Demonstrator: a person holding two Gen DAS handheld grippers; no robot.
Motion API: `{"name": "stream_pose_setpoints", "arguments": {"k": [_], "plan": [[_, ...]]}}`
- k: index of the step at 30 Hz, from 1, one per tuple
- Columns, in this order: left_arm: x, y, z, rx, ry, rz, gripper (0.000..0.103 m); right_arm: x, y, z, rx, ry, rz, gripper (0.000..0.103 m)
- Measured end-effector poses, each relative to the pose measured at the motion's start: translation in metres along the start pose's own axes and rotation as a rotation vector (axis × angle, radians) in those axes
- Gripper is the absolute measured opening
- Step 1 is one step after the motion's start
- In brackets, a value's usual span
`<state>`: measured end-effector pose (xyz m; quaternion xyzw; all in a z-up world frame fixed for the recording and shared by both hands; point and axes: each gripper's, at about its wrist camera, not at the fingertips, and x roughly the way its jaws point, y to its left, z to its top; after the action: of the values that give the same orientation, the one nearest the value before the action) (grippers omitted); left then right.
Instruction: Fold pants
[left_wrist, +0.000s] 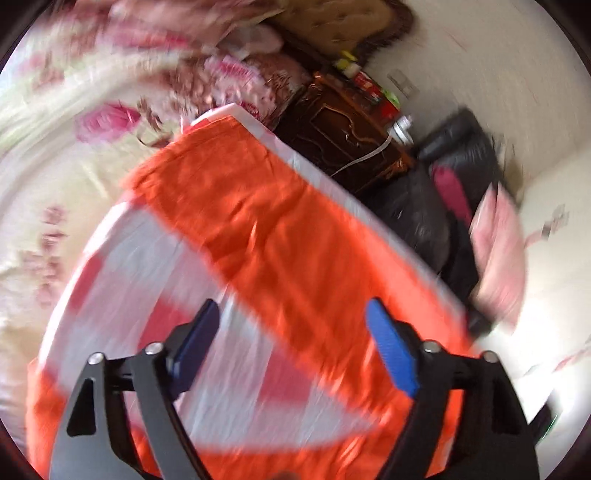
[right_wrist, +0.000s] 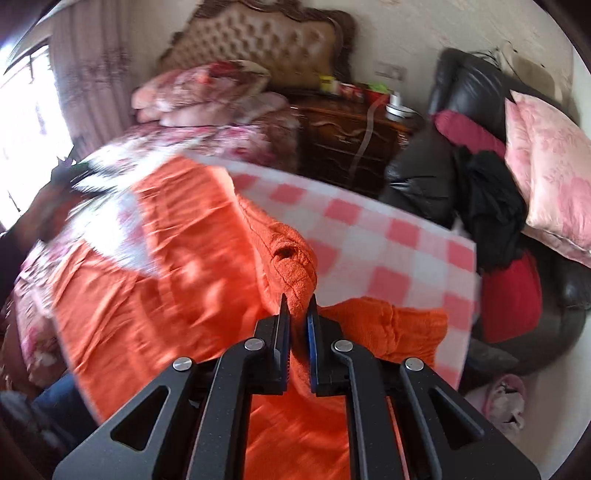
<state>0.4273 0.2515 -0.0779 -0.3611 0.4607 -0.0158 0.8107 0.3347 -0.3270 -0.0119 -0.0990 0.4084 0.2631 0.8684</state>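
Note:
Orange pants (left_wrist: 266, 229) lie spread over a pink-and-white checked board (left_wrist: 122, 254) on the bed. My left gripper (left_wrist: 291, 321) is open above the pants, holding nothing. In the right wrist view my right gripper (right_wrist: 297, 306) is shut on a bunched fold of the orange pants (right_wrist: 291, 258) and lifts it off the checked board (right_wrist: 388, 251). The rest of the pants (right_wrist: 155, 258) trails left and below. Both views are motion-blurred.
A floral bedspread (left_wrist: 74, 122) surrounds the board. A dark wooden nightstand (right_wrist: 347, 140) with small items stands behind it. A black leather chair (right_wrist: 465, 96) with pink pillow (right_wrist: 550, 162) and dark clothes is at right. A tufted headboard (right_wrist: 266, 40) is at back.

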Motion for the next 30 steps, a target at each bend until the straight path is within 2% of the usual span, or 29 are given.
{"name": "stream_pose_setpoints", "arguments": {"k": [4,8,9,11,12,13,14,20,23,26,30], "plan": [[0.052,0.015,0.054,-0.131,0.079,-0.014,0.073,-0.023,0.043,-0.039,-0.047,0.004,0.058,0.008],[0.087,0.029,0.077,-0.201,0.113,-0.006,0.063,-0.035,0.059,-0.064,-0.030,0.014,0.085,0.008],[0.100,0.034,0.079,-0.229,0.135,0.005,0.053,-0.036,0.059,-0.069,-0.017,0.013,0.086,0.008],[0.104,0.038,0.083,-0.229,0.120,-0.001,0.040,-0.038,0.056,-0.075,0.004,0.016,0.087,0.008],[0.106,0.041,0.085,-0.238,0.123,0.004,0.021,-0.038,0.056,-0.077,0.011,0.017,0.084,0.008],[0.104,0.044,0.085,-0.250,0.115,0.007,0.010,-0.037,0.054,-0.078,0.019,0.018,0.077,0.008],[0.100,0.047,0.085,-0.255,0.105,0.005,0.010,-0.036,0.050,-0.078,0.026,0.016,0.068,0.008],[0.041,0.042,0.081,-0.221,0.074,-0.012,0.009,-0.034,0.020,-0.074,0.093,0.001,0.014,0.008],[-0.005,0.033,0.062,-0.188,0.082,0.031,0.006,-0.039,0.008,-0.068,0.095,-0.005,-0.013,0.008],[-0.070,0.036,0.016,-0.145,0.040,0.032,0.006,-0.056,0.006,-0.073,0.079,-0.014,-0.025,0.008],[-0.145,0.073,-0.077,-0.131,-0.016,0.033,0.006,-0.073,0.006,-0.106,0.097,0.007,-0.021,0.008]]}}
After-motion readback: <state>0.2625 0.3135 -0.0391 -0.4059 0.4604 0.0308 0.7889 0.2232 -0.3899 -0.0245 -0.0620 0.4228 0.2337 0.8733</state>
